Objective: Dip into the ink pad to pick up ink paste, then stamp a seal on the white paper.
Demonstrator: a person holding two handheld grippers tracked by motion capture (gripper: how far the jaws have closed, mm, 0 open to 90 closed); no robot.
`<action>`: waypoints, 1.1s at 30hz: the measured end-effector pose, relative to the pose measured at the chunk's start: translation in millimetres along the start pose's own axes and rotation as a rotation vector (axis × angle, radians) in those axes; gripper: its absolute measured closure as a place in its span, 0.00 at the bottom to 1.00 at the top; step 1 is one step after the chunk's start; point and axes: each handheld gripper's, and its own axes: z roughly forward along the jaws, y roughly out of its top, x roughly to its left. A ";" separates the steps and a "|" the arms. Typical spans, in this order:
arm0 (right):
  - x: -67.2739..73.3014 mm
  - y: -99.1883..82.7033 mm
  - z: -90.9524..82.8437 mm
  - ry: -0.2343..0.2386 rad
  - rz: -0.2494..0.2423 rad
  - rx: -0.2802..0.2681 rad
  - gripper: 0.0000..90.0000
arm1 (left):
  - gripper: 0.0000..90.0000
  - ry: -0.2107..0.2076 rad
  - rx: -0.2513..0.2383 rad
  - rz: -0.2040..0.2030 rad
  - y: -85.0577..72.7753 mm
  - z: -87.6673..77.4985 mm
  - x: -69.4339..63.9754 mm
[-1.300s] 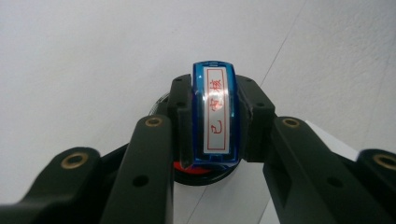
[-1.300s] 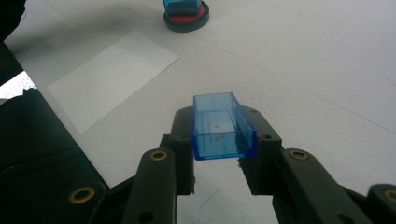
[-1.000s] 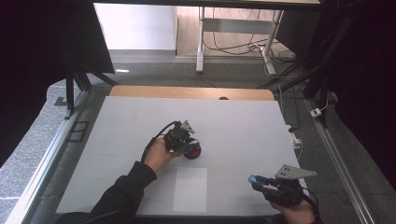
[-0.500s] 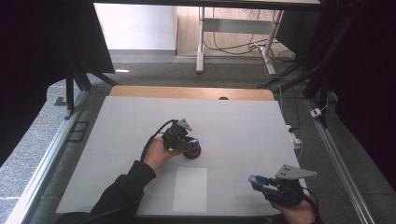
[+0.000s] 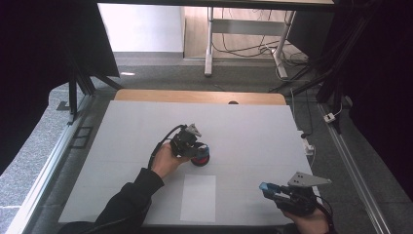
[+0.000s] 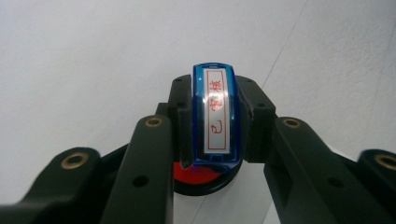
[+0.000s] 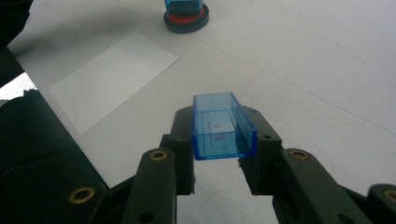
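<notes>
Nothing is shifting against the earlier frames: both hands are holding their places and the stamp is sitting where it was.

I am holding the left tool [image 5: 194, 145] near the middle of the table [image 5: 122, 126], its jaws pinching the blue stamp [image 6: 214, 116] by its two long sides. The stamp is standing upright, its face down on the red ink pad [image 5: 200, 159]; the label with red characters is facing the left gripper view's camera. The pad is lying at about twelve o'clock from the white paper sheet [image 5: 198, 197], just apart from it.

I am keeping the right tool [image 5: 267, 187] at the table's five o'clock corner, its jaws pinching the clear blue stamp cap [image 7: 223, 126], open end up, well apart from the pad.

Judgement: the step in hand is inking. To do it well, I am advising a level, even press on the pad, then a straight lift without dragging, so the face is loading uniformly. The paper is lying loose, so the carry toward six o'clock should be ending in a vertical descent.
</notes>
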 end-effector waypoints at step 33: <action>0.5 0.1 -0.9 0.017 0.004 -0.003 0.76 | 0.78 -0.056 -0.080 0.016 -6.7 -45.5 -12.0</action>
